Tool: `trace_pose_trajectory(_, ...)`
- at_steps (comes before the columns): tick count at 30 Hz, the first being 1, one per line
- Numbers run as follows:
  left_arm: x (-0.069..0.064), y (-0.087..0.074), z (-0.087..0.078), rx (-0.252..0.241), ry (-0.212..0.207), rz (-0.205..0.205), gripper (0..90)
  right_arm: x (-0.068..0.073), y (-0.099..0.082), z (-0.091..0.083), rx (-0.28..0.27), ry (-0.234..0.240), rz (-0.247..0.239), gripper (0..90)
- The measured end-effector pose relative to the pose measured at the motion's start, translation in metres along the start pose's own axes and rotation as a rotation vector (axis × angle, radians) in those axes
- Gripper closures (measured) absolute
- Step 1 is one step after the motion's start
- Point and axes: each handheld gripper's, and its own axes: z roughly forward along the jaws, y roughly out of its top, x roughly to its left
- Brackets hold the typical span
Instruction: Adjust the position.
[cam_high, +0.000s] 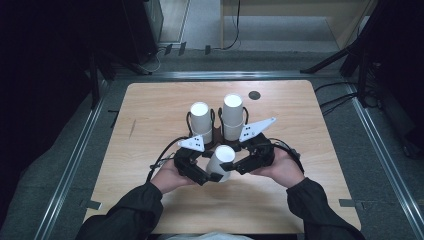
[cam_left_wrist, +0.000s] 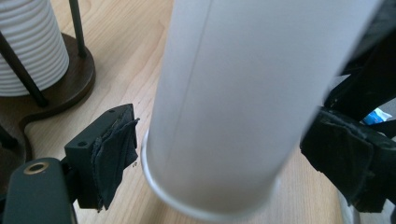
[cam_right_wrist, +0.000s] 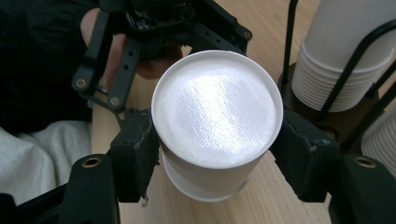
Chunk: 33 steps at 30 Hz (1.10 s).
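A white paper cup (cam_high: 222, 160) stands upside down and slightly tilted near the middle of the wooden table (cam_high: 310, 200), its flat base facing up. My right gripper (cam_high: 239, 166) comes in from the right and is shut on it. In the right gripper view both pads (cam_right_wrist: 140, 154) press the sides of the cup (cam_right_wrist: 217, 107) just under the base. My left gripper (cam_high: 210, 176) reaches in from the left, lower down. Its jaws stand wide around the cup (cam_left_wrist: 233, 93) near the rim, and its left pad (cam_left_wrist: 114, 154) is a little clear of the wall.
Behind the grippers, two stacks of white cups (cam_high: 200, 120) (cam_high: 233, 115) stand in a dark wire holder on a round wooden base (cam_left_wrist: 70, 84). A small dark disc (cam_high: 254, 95) lies near the table's far edge. The person's forearms come in from the front edge.
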Motion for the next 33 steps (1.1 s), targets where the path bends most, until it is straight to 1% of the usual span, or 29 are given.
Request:
trace_pose_trajectory(1,0.000,0.000,0.000,-0.004,-0.002,0.003,11.7,0.003,0.002,0.001,-0.006,0.012,-0.001,34.8)
trace_pose_trajectory(4,-0.001,0.000,0.000,-0.017,-0.007,0.008,13.9,0.004,0.003,0.001,-0.011,0.015,-0.001,34.8)
trace_pose_trajectory(5,-0.002,0.000,-0.001,-0.027,-0.006,0.023,20.1,0.004,0.004,-0.001,-0.018,0.018,0.003,34.8)
trace_pose_trajectory(6,-0.003,0.000,-0.002,-0.034,-0.007,0.035,20.1,0.004,0.004,-0.001,-0.018,0.018,0.003,34.8)
trace_pose_trajectory(7,-0.005,0.001,-0.002,-0.040,0.001,0.056,22.6,0.004,0.004,-0.001,-0.018,0.016,0.003,35.0)
trace_pose_trajectory(8,-0.007,0.002,-0.004,-0.042,0.015,0.082,25.6,0.002,0.004,-0.002,-0.024,0.023,0.015,35.0)
trace_pose_trajectory(9,-0.008,0.002,-0.004,-0.041,0.021,0.092,25.6,0.002,0.004,-0.002,-0.024,0.023,0.015,35.0)
trace_pose_trajectory(10,-0.009,0.003,-0.005,-0.037,0.025,0.099,27.7,0.002,0.004,-0.003,-0.032,0.025,0.010,35.0)
trace_pose_trajectory(11,-0.008,0.005,-0.006,-0.025,0.014,0.102,27.7,0.002,0.004,-0.003,-0.032,0.025,0.010,34.9)
trace_pose_trajectory(12,-0.007,0.006,-0.006,-0.015,-0.003,0.089,28.0,0.002,0.004,-0.003,-0.030,0.031,0.015,34.8)
trace_pose_trajectory(13,-0.006,0.006,-0.007,-0.011,-0.009,0.086,28.7,0.000,0.003,-0.003,-0.037,0.042,0.018,33.3)
trace_pose_trajectory(14,-0.006,0.006,-0.007,0.000,-0.023,0.074,28.7,0.000,0.003,-0.003,-0.037,0.042,0.018,33.3)
trace_pose_trajectory(15,-0.005,0.006,-0.007,0.012,-0.027,0.071,28.9,0.000,0.002,-0.001,-0.033,0.033,0.024,24.1)
trace_pose_trajectory(16,-0.005,0.006,-0.008,0.017,-0.031,0.068,28.9,0.000,0.002,-0.001,-0.033,0.033,0.024,24.1)
trace_pose_trajectory(17,-0.004,0.007,-0.009,0.024,-0.032,0.062,29.0,0.000,0.001,0.000,-0.029,0.026,0.017,22.8)
trace_pose_trajectory(19,-0.003,0.007,-0.010,0.028,-0.034,0.058,28.9,0.001,-0.001,0.001,-0.025,0.030,0.000,21.6)
trace_pose_trajectory(20,-0.003,0.008,-0.012,0.037,-0.028,0.062,28.9,0.002,-0.003,0.000,-0.016,0.030,-0.016,21.3)
trace_pose_trajectory(22,-0.001,0.009,-0.015,0.045,-0.032,0.063,28.8,0.002,-0.006,0.000,-0.009,0.021,-0.038,21.3)
trace_pose_trajectory(23,-0.001,0.009,-0.017,0.052,-0.023,0.067,28.8,0.002,-0.006,0.000,-0.009,0.021,-0.038,21.3)
trace_pose_trajectory(24,0.000,0.010,-0.020,0.069,-0.014,0.081,28.7,0.002,-0.008,0.000,-0.007,0.023,-0.037,21.3)
trace_pose_trajectory(25,0.001,0.011,-0.021,0.080,-0.014,0.086,28.6,0.001,-0.010,0.000,-0.002,0.016,-0.039,21.6)
trace_pose_trajectory(26,0.002,0.011,-0.024,0.082,-0.003,0.092,28.6,0.000,-0.012,0.000,-0.003,0.013,-0.037,22.0)
trace_pose_trajectory(28,0.005,0.012,-0.028,0.098,0.003,0.096,28.5,-0.004,-0.017,0.003,0.004,0.008,-0.027,23.3)
trace_pose_trajectory(29,0.007,0.011,-0.031,0.108,0.017,0.107,28.5,-0.007,-0.019,0.006,0.016,0.008,-0.017,23.9)
trace_pose_trajectory(30,0.007,0.011,-0.032,0.111,0.013,0.104,28.5,-0.007,-0.019,0.006,0.016,0.008,-0.017,23.9)
trace_pose_trajectory(33,0.009,0.011,-0.037,0.136,0.017,0.121,28.5,-0.007,-0.020,0.010,0.027,0.010,-0.017,25.2)
